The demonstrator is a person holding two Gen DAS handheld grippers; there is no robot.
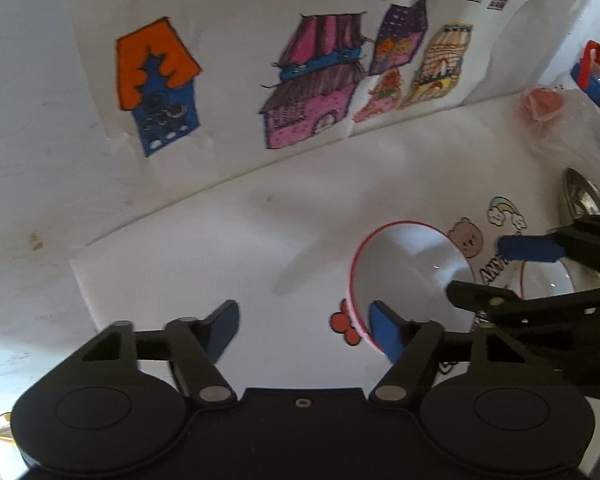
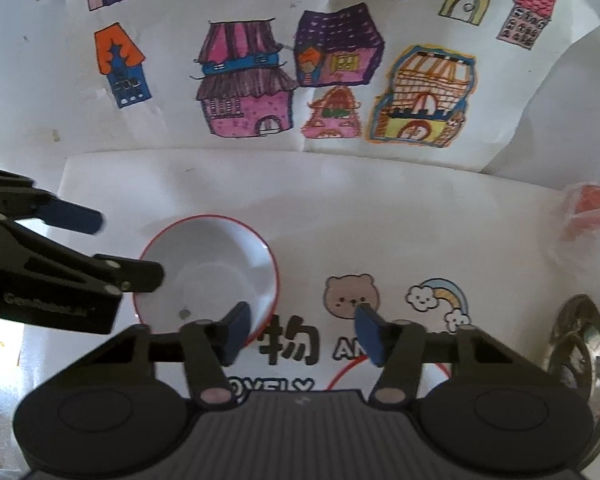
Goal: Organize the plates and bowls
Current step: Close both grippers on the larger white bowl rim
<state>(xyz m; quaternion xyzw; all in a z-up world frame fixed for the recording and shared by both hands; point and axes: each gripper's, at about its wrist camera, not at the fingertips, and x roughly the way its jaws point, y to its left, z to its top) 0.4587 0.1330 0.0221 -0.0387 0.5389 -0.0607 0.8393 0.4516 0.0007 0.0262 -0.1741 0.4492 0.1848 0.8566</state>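
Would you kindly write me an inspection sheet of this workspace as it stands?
Surface: white table cover printed with a bear and rainbow.
Job's things: red-rimmed white bowl upright; second red-rimmed bowl beside it; steel dish at the right edge.
Clutter: orange item in a clear bag.
Grippers: left gripper open, one finger at the first bowl's rim; right gripper open, empty.
Cables: nothing seen.
Surroundings: coloured house drawings on the white wall.

white bowl (image 2: 208,268) w/ red rim; blue pads (image 2: 238,330); steel plate (image 2: 584,344).
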